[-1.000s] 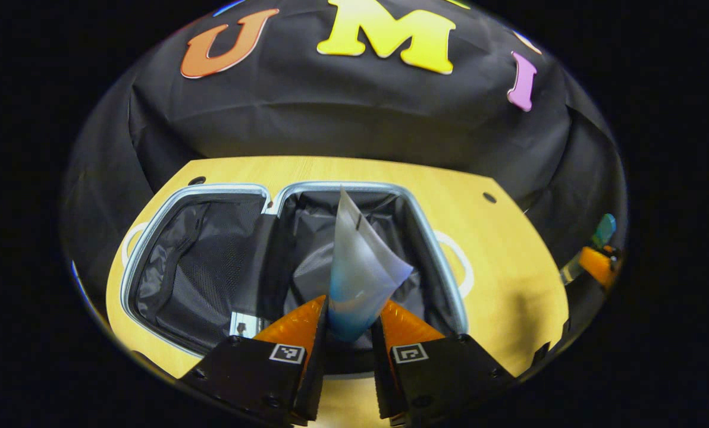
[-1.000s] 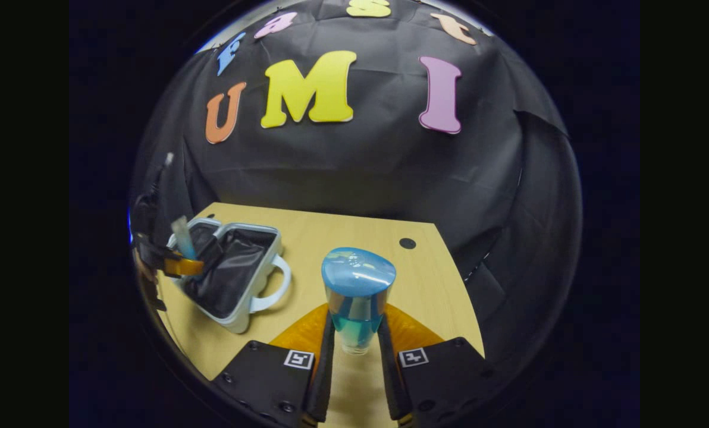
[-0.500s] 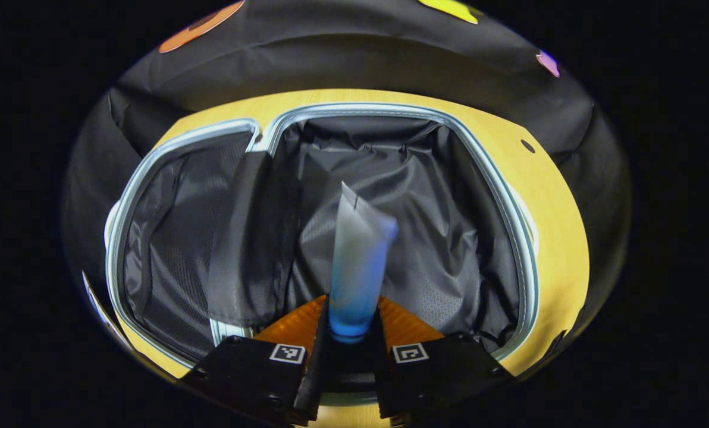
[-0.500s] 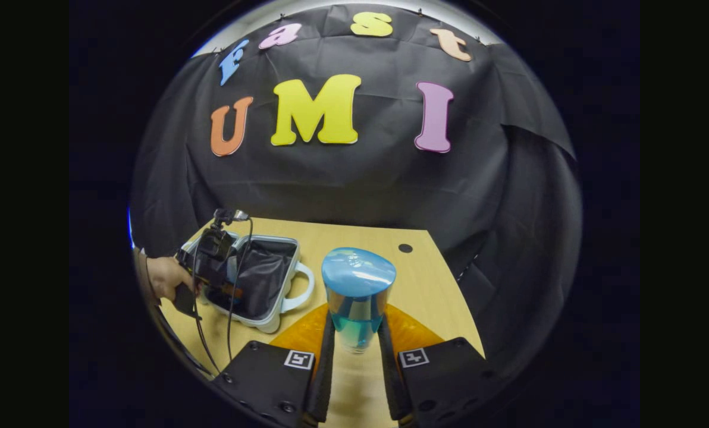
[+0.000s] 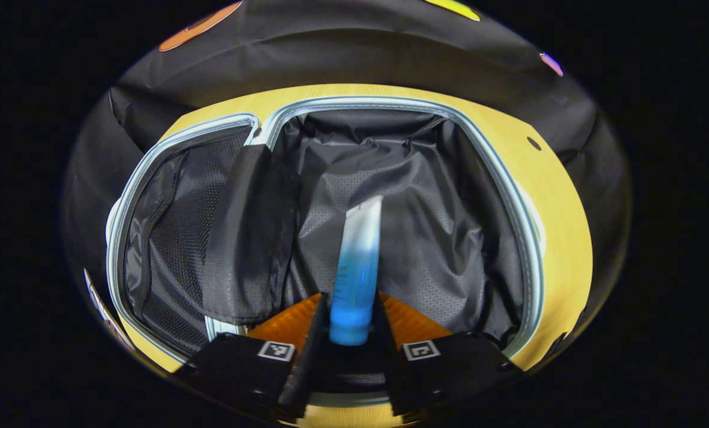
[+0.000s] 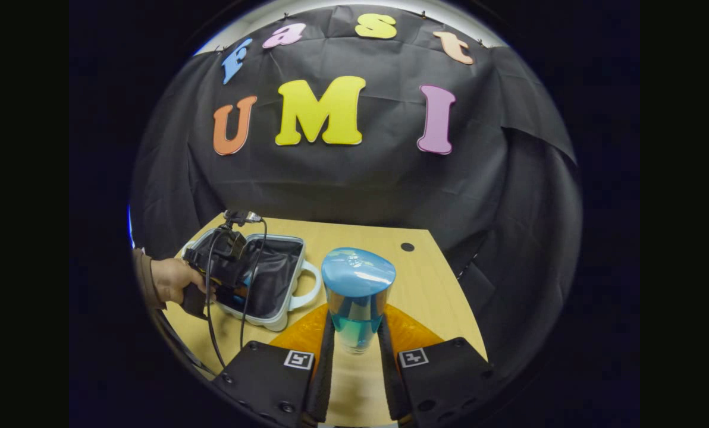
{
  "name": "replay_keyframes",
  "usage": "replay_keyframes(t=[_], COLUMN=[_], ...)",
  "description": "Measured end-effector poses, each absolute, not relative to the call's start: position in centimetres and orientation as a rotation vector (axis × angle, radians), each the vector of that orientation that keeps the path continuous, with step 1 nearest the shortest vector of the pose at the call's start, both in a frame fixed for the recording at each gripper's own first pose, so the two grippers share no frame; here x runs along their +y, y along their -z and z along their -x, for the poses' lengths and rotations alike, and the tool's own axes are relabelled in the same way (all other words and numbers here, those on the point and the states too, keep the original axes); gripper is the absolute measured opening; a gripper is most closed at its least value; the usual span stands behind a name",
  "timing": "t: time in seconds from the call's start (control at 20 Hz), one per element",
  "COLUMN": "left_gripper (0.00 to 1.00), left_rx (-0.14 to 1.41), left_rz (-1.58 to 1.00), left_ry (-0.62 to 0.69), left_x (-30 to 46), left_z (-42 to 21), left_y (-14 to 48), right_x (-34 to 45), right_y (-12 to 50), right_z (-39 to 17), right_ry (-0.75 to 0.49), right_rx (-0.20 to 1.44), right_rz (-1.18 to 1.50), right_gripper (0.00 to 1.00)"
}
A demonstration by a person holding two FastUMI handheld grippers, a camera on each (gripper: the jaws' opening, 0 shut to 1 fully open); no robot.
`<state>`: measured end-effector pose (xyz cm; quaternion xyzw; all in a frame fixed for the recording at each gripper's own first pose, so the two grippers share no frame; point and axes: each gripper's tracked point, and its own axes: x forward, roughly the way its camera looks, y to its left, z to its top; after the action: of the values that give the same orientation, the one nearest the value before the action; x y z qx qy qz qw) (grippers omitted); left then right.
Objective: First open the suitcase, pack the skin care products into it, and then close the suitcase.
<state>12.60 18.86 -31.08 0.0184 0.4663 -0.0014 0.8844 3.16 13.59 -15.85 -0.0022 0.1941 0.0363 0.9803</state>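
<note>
**Tube held over the open suitcase, bottle held above the worktop**

In the left gripper view, the left hand-held gripper (image 5: 354, 333) is closed narrow on the blue end of a tube (image 5: 359, 267), both orange fingers (image 5: 283, 324) pressing its sides. The tube's pale flat end points away, over the black lining of the open suitcase (image 5: 497, 178). A black fabric flap (image 5: 241, 238) divides its two halves, and the left half has a mesh panel.

In the right gripper view, the right hand-held gripper (image 6: 355, 351) clamps a clear bottle (image 6: 357, 297) of blue liquid with a blue cap, upright above the wooden worktop (image 6: 432, 285). Farther left, a person's hand (image 6: 173, 279) holds the other hand-held gripper down inside the suitcase, which lies open on the worktop, its white handle (image 6: 310, 285) towards the bottle.
</note>
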Motion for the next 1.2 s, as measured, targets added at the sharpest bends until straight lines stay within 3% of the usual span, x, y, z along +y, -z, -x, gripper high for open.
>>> replay_keyframes(t=[0.1, 0.35, 0.5, 0.9, 1.2], left_gripper=[0.67, 0.77, 0.89, 0.89, 0.89], left_rx=[0.908, 0.691, 0.536, 0.323, 0.249], left_rz=[-0.023, -0.044, -0.081, -0.172, -0.247], left_ry=[0.020, 0.093, 0.126, 0.047, -0.014], left_x=[18.5, 18.4, 19.9, 29.6, 34.4], left_z=[-12.3, -10.2, -8.0, -2.3, -0.2], left_y=[29.5, 23.5, 20.2, 16.7, 15.0], right_x=[15.4, 21.1, 25.6, 36.3, 38.0], right_y=[15.6, 16.3, 17.3, 25.4, 31.1], right_z=[-3.6, -5.4, -7.0, -12.5, -14.3], right_ry=[-0.108, -0.206, -0.272, -0.350, -0.259], right_rx=[0.387, 0.408, 0.431, 0.629, 0.782], right_rz=[0.010, 0.000, -0.012, -0.087, -0.102], right_gripper=[0.35, 0.35, 0.35, 0.35, 0.35])
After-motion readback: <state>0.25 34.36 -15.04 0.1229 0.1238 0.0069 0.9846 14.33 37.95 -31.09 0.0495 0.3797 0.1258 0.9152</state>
